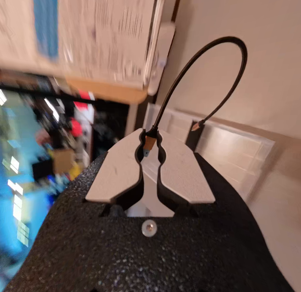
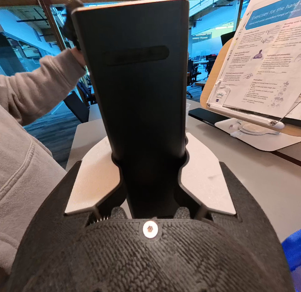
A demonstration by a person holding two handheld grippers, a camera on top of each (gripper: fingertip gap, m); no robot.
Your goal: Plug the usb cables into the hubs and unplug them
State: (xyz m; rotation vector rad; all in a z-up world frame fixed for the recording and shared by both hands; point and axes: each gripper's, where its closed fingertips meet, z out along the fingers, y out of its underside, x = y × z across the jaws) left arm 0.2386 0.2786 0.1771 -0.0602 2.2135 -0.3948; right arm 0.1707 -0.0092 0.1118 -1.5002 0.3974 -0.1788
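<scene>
Left gripper [image 1: 150, 141] jaws clenched on copper USB plug [image 1: 149, 143] of black cable [image 1: 228, 44], looping free above. Right gripper [image 2: 149, 155] jaws grasping dark hub [image 2: 136, 88], held upright over grey desk [image 2: 254, 178], beside document stand [image 2: 244, 121].

background room [image 1: 40, 137] blurred, page [image 2: 268, 55] cut off

The left gripper [image 1: 150, 143] pinched tight on a cable plug [image 1: 148, 143]; the right gripper [image 2: 149, 155] clamped a dark hub [image 2: 135, 88], upright.
</scene>
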